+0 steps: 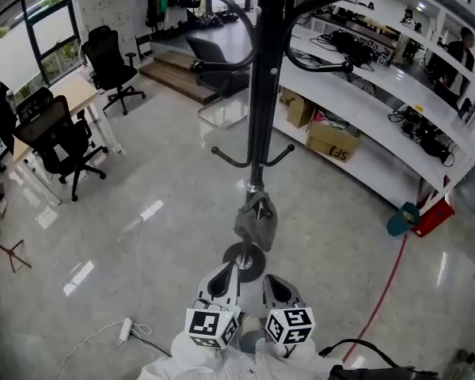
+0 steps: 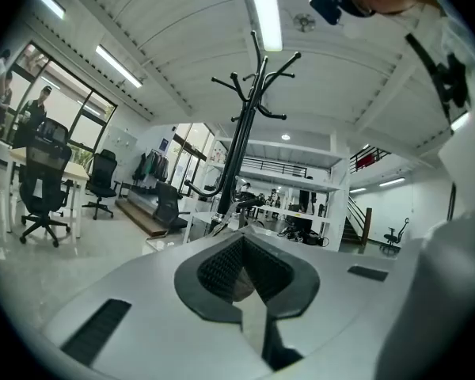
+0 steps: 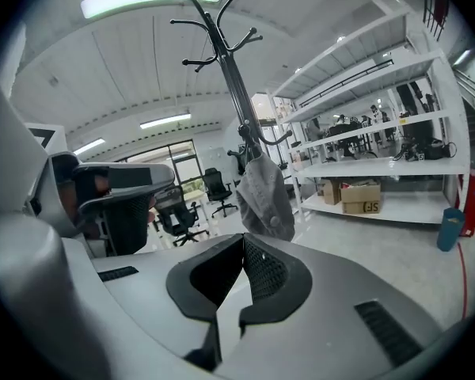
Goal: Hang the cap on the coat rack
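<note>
Glossy floor (image 1: pixel 142 212), white shelving (image 1: pixel 364 109), office chairs (image 1: pixel 111 62)

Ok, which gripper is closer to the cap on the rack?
Probably right: the right gripper points at the cap close ahead; the left gripper sits left of it, facing the pole.

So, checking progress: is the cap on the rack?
On: the cap hangs low on the coat rack, with nothing holding it.
</note>
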A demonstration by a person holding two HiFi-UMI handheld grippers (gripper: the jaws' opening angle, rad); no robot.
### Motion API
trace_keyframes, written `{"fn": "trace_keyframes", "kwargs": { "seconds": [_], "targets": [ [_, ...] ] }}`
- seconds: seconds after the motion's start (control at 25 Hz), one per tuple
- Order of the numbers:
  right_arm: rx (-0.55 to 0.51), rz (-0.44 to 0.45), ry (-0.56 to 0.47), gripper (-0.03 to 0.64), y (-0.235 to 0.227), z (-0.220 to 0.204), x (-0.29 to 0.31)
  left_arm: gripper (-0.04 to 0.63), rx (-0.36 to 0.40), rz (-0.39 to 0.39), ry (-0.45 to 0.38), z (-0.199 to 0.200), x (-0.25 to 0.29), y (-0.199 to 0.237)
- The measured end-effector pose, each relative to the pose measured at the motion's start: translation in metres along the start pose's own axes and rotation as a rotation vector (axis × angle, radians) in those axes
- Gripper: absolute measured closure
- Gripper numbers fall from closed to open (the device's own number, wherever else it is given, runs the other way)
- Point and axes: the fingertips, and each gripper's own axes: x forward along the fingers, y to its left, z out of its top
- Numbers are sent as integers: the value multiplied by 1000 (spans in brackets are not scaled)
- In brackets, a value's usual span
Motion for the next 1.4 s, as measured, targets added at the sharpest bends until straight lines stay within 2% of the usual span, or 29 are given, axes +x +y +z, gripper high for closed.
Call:
{"fn": "trace_keyframes", "kwargs": {
  "seconds": [0.24,0.6,0.84,1.2,1.4],
  "targets": [
    [-2,-64,-34,606,11,0,-10,594,17,-53,20,-2,-13,3],
    [0,-137,-128,606,48,7,-29,594,51,-72,90,-6,-58,22],
    [17,-183,-142,606,77,-8,-46,594,48,-110,93,-9,-90,31],
    [14,-219,-186,606,103,-5,-74,594,34,-174,128,-13,-114,19],
    [7,-207,-186,606,105,-5,-80,594,34,-164,126,-15,-116,13]
  ]
}}
